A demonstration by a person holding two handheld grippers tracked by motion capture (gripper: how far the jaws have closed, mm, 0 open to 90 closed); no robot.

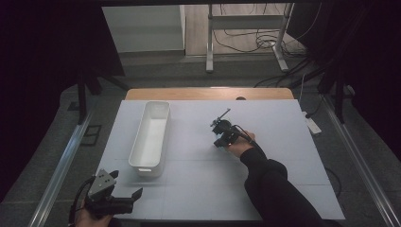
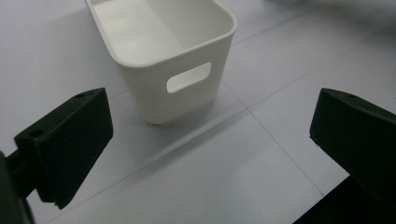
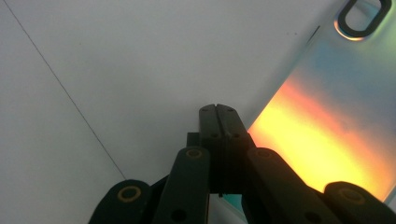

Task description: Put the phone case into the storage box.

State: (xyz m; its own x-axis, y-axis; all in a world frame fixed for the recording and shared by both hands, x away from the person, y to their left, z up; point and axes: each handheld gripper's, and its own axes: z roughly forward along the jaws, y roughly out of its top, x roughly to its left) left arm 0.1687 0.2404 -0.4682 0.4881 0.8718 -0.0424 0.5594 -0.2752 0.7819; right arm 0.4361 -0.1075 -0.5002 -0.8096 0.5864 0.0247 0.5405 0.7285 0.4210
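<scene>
My right gripper (image 1: 217, 126) is out over the middle of the white table, held by a hand in a black sleeve. Its jaws (image 3: 219, 112) are pressed together on the edge of a thin shiny plate (image 3: 327, 116) that glows orange and blue and has an oval hole near its far corner. In the high view the plate (image 1: 222, 115) shows edge-on as a thin grey strip rising from the jaws. My left gripper (image 1: 126, 183) rests at the table's near left corner, jaws wide apart with nothing between them (image 2: 212, 121). It faces the handle end of a white bin (image 2: 154, 98).
The long white bin (image 1: 163, 127) lies lengthwise left of centre and looks empty. The white table sheet (image 1: 213, 189) has faint grid lines. Beyond the far edge are a metal stand's legs (image 1: 208, 56) and cables on the floor.
</scene>
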